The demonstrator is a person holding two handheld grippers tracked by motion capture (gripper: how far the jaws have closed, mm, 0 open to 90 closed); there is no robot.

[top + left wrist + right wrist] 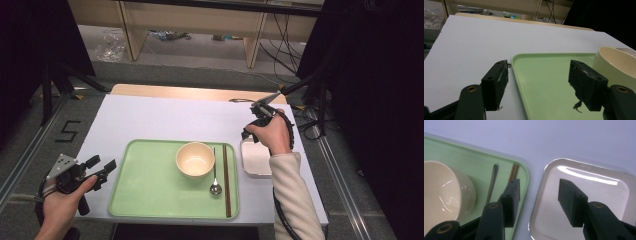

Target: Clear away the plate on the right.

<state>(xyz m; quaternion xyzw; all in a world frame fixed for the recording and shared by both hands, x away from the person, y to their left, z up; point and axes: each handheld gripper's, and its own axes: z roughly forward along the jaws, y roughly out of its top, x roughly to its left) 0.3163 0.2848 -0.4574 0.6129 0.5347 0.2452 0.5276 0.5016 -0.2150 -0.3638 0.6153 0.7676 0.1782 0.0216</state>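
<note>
Our right tool (539, 202) hangs wide open and empty over the near left rim of the shallow metal dish (584, 187), which sits on the desk (165, 117) just right of the green tray (150, 185). We judge the dish stiff, light and slippery, best pinched at its raised rim. Our left tool (537, 82) gapes empty.

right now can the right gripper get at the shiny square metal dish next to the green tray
Probably yes. The right gripper hovers with jaws open over the left rim of the shiny square metal dish, beside the green plastic tray. The dish looks empty, with nothing between it and the jaws.
</note>
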